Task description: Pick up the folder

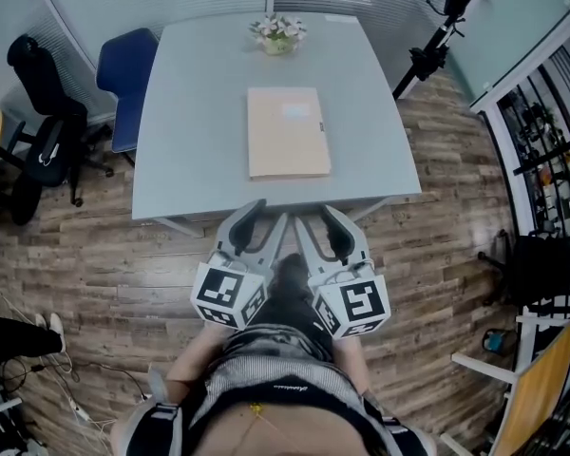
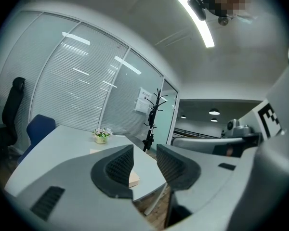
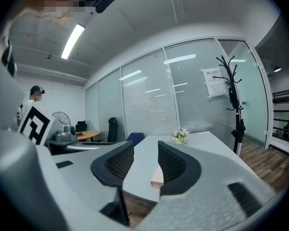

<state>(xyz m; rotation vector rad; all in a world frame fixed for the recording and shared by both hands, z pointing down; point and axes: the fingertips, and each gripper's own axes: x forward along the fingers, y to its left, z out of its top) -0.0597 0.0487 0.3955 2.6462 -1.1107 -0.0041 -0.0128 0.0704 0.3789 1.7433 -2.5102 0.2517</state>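
Folder (image 1: 287, 132) on table (image 1: 190, 112), left gripper (image 1: 269, 215), right gripper (image 1: 313, 217) both empty

Pale grey worktop (image 1: 171, 160) on wood-plank floor (image 1: 104, 255). Blue chair (image 1: 123, 74) and black office chair (image 1: 49, 131) at left. Glass walls with blinds (image 3: 149, 95) behind. Black coat stand (image 3: 233, 95) near corner. Ceiling strip light (image 2: 196, 19) lit.
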